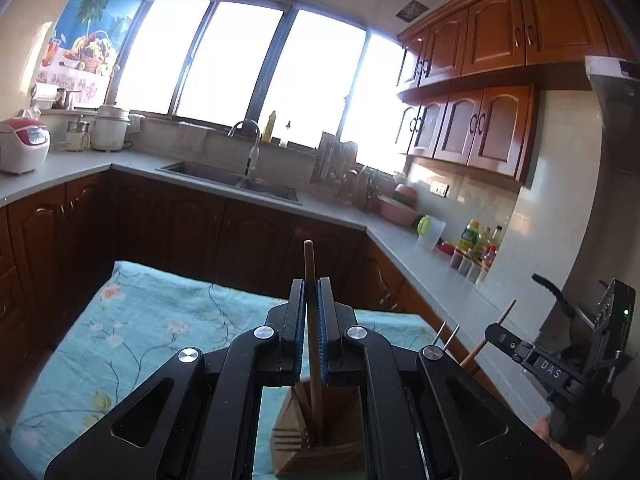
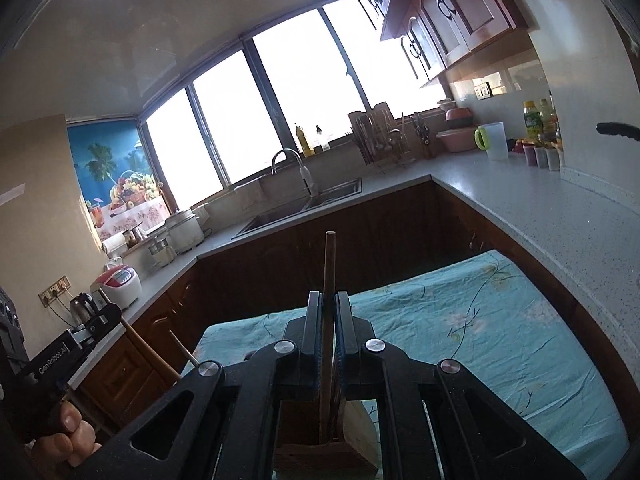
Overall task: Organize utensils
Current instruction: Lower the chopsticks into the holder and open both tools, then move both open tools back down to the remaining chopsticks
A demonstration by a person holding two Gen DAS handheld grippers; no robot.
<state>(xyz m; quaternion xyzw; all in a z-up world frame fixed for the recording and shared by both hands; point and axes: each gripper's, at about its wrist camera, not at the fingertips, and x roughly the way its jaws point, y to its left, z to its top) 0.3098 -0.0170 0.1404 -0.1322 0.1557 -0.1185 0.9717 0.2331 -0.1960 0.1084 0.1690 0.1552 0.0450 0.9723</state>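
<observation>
Two grippers are at work, each clamped on one wooden stick, so two sticks are held in all. One wooden holder (image 1: 320, 432) stands on the table, which is covered by a light blue floral cloth (image 1: 132, 336), and it serves as the landmark here.

To the left, the left gripper (image 1: 311, 292) has its jaws closed tight on a thin wooden chopstick (image 1: 309, 264). The stick stands nearly upright, its top rising above the fingertips and its lower end reaching down into the holder directly below the gripper. The holder's front shows several narrow slots; what else lies inside cannot be told.

To the right of the holder, the right gripper (image 2: 329, 304) is likewise closed on a second chopstick (image 2: 329, 264), also close to upright, with its lower end down inside the same wooden holder (image 2: 326, 454).

In the left wrist view the right gripper (image 1: 494, 330) appears beyond the holder's right side, with two thin metal prongs (image 1: 448, 334) just beside it. In the right wrist view a hand (image 2: 68, 436) grips the left gripper's handle, left of the holder.
</observation>
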